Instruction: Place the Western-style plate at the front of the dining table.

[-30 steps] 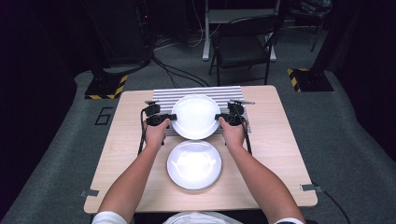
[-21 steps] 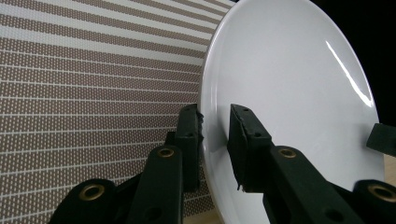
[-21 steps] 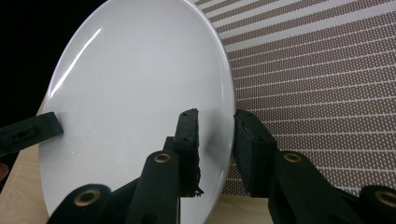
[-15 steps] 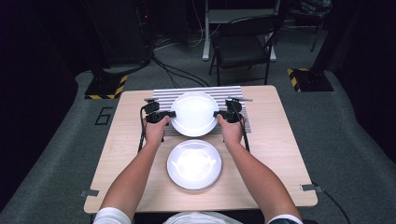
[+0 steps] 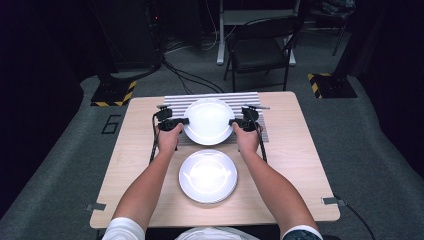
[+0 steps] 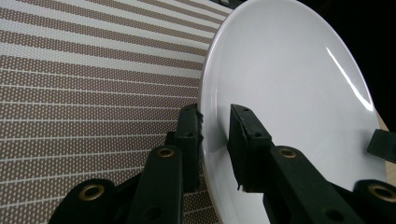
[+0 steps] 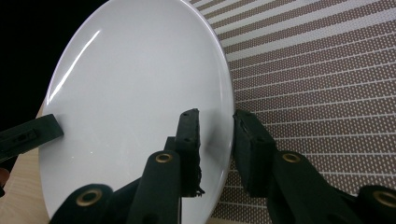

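A white plate (image 5: 209, 121) hangs just above a striped placemat (image 5: 175, 101) at the far side of the table, held by both grippers. My left gripper (image 5: 182, 121) is shut on its left rim. In the left gripper view the jaws (image 6: 215, 116) straddle the rim of the plate (image 6: 289, 93), one pad above and one below. My right gripper (image 5: 234, 122) is shut on the opposite rim. The right gripper view shows those jaws (image 7: 215, 119) pinching the plate's (image 7: 130, 93) edge over the placemat (image 7: 317, 79).
A stack of white plates (image 5: 208, 175) sits on the wooden table (image 5: 300, 165) nearer the person, between the forearms. A folding chair (image 5: 260, 50) and cables stand on the floor beyond the table's far edge.
The plate and both grippers have edged slightly toward the far side, over the placemat. Both grips are unchanged.
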Demonstrator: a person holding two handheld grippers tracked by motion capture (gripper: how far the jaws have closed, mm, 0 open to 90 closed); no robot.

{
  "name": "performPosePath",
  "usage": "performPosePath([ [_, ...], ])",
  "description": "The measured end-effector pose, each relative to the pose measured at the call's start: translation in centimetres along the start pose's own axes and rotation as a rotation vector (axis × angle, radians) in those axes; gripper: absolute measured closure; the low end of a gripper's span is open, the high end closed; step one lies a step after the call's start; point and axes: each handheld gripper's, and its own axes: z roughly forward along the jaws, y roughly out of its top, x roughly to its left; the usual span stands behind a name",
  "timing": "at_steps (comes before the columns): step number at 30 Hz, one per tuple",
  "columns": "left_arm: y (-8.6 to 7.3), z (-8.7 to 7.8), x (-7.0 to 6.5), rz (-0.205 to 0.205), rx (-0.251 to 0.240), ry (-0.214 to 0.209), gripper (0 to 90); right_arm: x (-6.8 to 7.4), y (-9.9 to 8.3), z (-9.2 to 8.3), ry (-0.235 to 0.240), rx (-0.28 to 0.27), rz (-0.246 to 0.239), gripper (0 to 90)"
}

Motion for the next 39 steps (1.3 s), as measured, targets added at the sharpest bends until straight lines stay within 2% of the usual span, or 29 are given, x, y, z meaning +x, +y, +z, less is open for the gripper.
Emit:
performPosePath([
  [1, 0.0, 0.1, 0.0, 0.001, 0.003, -0.001, 73.6, 0.0, 0.0, 0.1, -0.004, 0.004, 0.01, 72.2],
  [3, -0.1, 0.3, 0.1, -0.015, 0.001, -0.001, 73.6, -0.2, 0.0, 0.3, -0.005, -0.005, -0.001, 72.2],
  [7, -0.3, 0.7, 0.0, -0.021, 0.005, -0.003, 73.6, -0.5, 0.1, 0.6, -0.012, -0.007, -0.007, 72.2],
  [9, -0.3, 0.9, 0.1, -0.004, 0.007, -0.007, 73.6, -0.6, 0.1, 0.6, -0.021, -0.003, 0.004, 72.2],
  [11, -0.4, 1.0, 0.0, -0.012, 0.004, -0.006, 73.6, -0.7, 0.1, 0.7, -0.02, -0.006, 0.006, 72.2],
  [16, -0.5, 1.2, 0.1, 0.006, 0.005, 0.009, 73.4, -0.6, 0.0, 0.9, -0.041, -0.01, -0.031, 72.1],
  [20, -0.5, 1.3, 0.3, 0.01, -0.001, 0.011, 73.4, -0.4, -0.1, 1.1, -0.044, -0.007, -0.028, 72.2],
  [24, -0.6, 1.4, 0.4, 0.03, -0.004, 0.02, 73.4, -0.4, -0.3, 1.5, -0.06, -0.009, -0.054, 72.1],
  [27, -0.7, 1.6, 0.4, 0.021, -0.003, 0.026, 73.3, -0.4, -0.4, 1.7, -0.065, -0.007, -0.057, 72.1],
  [28, -0.7, 1.6, 0.4, 0.031, 0.001, 0.029, 73.2, -0.3, -0.4, 1.8, -0.068, -0.009, -0.055, 72.1],
  [36, -0.9, 2.2, 0.7, 0.035, 0.011, 0.032, 72.9, -0.5, -0.6, 2.2, -0.083, -0.003, -0.062, 72.0],
  [37, -1.0, 2.2, 0.6, 0.026, 0.009, 0.033, 72.8, -0.5, -0.6, 2.2, -0.087, -0.003, -0.063, 72.0],
  [39, -1.1, 2.3, 0.6, 0.04, 0.009, 0.037, 72.5, -0.5, -0.6, 2.3, -0.093, 0.0, -0.069, 72.0],
])
